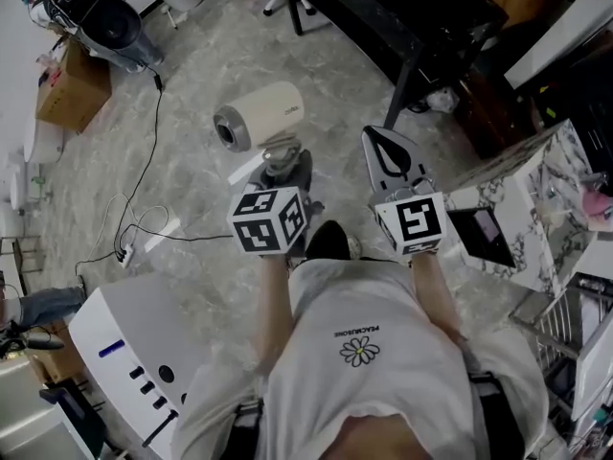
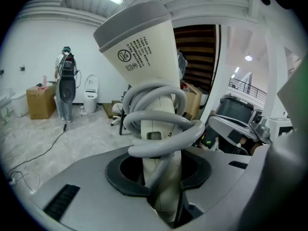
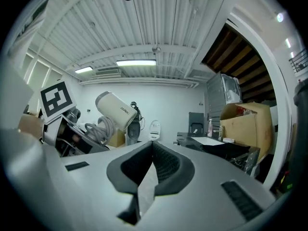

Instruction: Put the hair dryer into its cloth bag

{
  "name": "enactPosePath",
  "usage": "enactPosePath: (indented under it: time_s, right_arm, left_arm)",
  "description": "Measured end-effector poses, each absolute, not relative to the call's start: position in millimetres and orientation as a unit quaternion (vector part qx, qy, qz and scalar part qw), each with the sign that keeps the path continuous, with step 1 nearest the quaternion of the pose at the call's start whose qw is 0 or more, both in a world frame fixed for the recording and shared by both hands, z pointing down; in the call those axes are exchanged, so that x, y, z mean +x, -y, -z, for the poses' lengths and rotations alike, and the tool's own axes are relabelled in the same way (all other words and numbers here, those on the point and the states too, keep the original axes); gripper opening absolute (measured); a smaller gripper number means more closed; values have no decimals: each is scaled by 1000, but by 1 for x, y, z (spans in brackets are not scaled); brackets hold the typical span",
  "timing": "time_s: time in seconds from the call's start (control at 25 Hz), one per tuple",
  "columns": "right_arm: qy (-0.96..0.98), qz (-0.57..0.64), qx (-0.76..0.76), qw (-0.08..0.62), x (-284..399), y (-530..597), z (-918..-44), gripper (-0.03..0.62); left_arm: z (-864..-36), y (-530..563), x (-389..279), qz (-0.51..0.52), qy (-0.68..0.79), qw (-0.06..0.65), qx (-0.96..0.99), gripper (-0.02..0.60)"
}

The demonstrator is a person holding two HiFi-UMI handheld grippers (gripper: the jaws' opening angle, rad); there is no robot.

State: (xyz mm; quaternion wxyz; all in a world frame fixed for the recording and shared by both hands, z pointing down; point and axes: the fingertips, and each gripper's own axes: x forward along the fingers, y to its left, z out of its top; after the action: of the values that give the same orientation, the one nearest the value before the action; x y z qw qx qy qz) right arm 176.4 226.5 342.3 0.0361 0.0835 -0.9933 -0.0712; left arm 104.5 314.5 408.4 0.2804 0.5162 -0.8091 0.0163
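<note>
A cream hair dryer [image 1: 261, 113] is held up in the air over the floor, its grey nozzle end pointing left. Its grey cord [image 2: 159, 121] is coiled around the handle. My left gripper [image 1: 278, 166] is shut on that handle, and in the left gripper view the handle [image 2: 161, 177] runs down between the pads. My right gripper [image 1: 391, 156] hangs beside it to the right, apart from the dryer. Its jaws [image 3: 151, 170] are shut, with only a pale sliver showing between the pads. The right gripper view shows the dryer [image 3: 115, 109] at the left. No cloth bag is in view.
A black table [image 1: 383, 17] stands ahead. A marble-patterned box [image 1: 536, 190] is at the right and a white machine [image 1: 124, 353] at the lower left. A cable [image 1: 144, 161] trails over the floor towards a cardboard box [image 1: 72, 89]. A person [image 2: 65, 81] stands far off.
</note>
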Motion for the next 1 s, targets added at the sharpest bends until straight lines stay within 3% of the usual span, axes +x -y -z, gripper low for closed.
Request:
enactPosePath:
  time_s: [0.44,1.0]
  right_arm:
    - [994,65,86,35,140,-187,-354,12]
    - [991,60,99,59,-5,-91,-354,12]
  left_arm:
    - [-408,-285,52,-12,822,259,507,132]
    - [-392,-170,-79,3,789,241,565,132]
